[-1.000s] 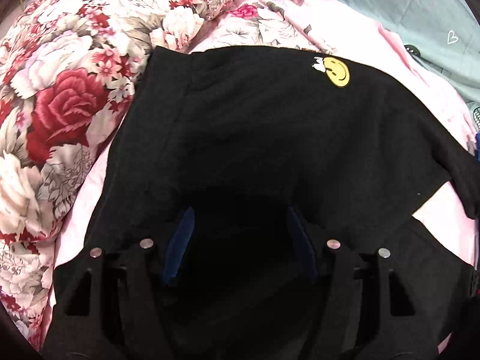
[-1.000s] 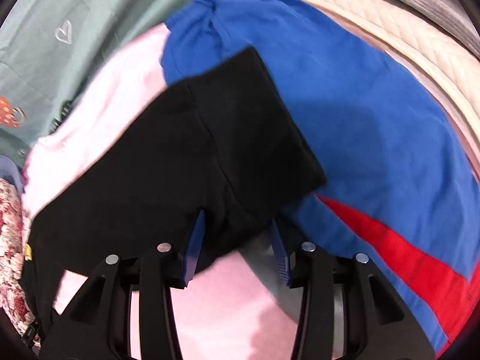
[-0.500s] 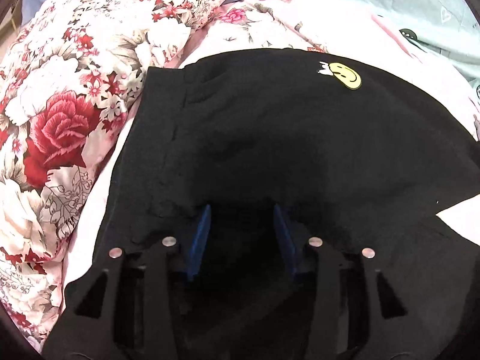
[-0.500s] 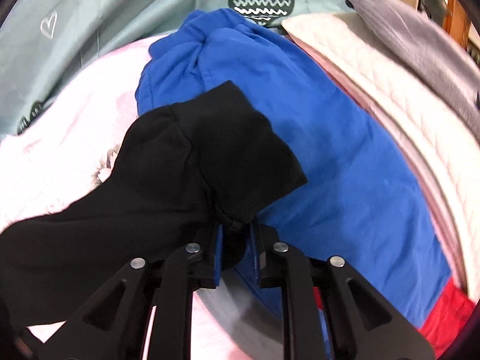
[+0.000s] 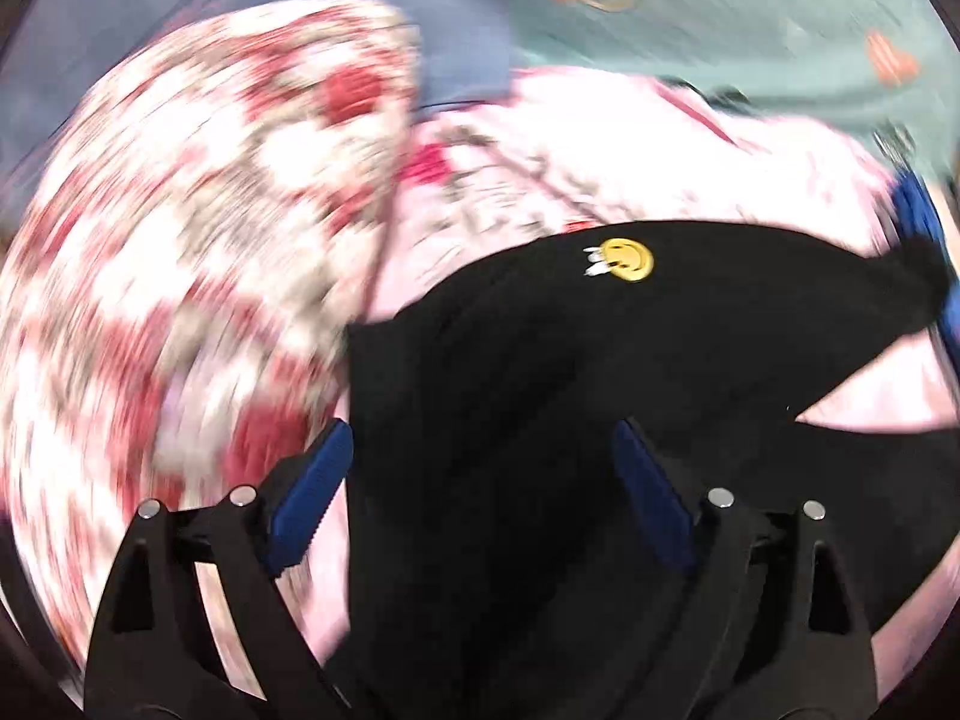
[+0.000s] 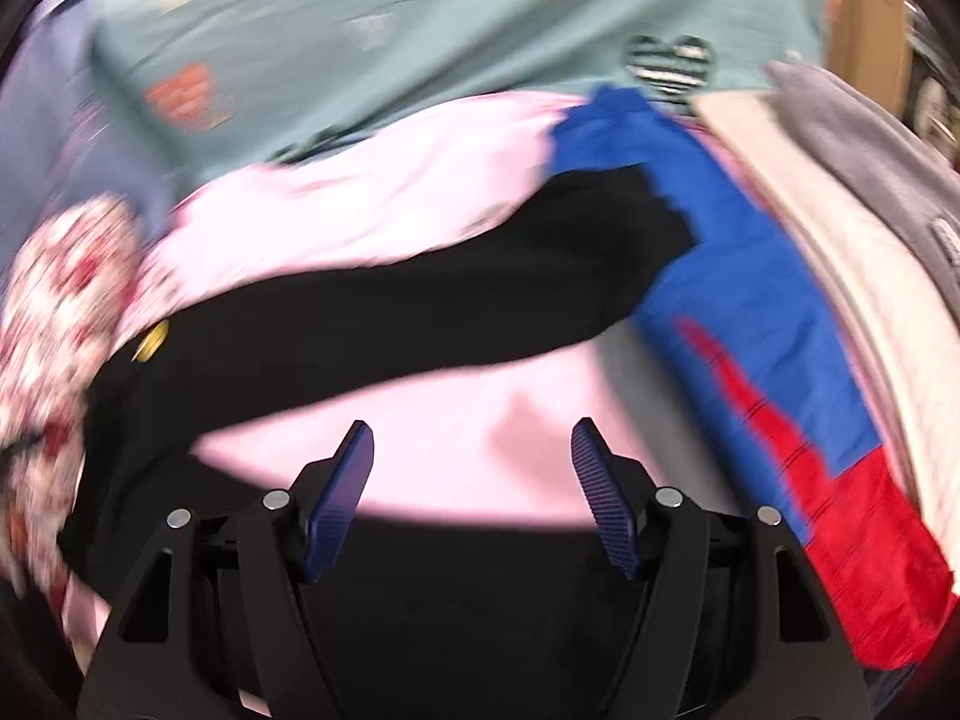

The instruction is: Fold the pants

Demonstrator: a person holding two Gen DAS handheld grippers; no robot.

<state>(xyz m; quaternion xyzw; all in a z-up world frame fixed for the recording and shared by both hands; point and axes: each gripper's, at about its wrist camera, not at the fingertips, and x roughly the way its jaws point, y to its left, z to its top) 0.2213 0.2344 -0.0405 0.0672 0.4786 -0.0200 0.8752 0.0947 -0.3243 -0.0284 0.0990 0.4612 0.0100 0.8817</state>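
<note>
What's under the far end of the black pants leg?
The leg's far end lies on a blue garment with a red patch; the rest of the leg rests on the pink sheet. Anything beneath the blue garment is covered.

1. Left wrist view: looks forward and down, close above the black pants [image 5: 540, 396], floral pillow [image 5: 180, 252] to its left.
2. Right wrist view: likewise close, facing the pants [image 6: 420, 312] leg and blue garment [image 6: 750, 276].
3. Shared: pants, smiley patch [image 5: 627, 259], pink sheet [image 6: 372, 222].

A home bedroom: a floral pillow [image 5: 180, 276], pink sheet [image 6: 372, 228], and heart-print teal bedding [image 6: 420, 18].
</note>
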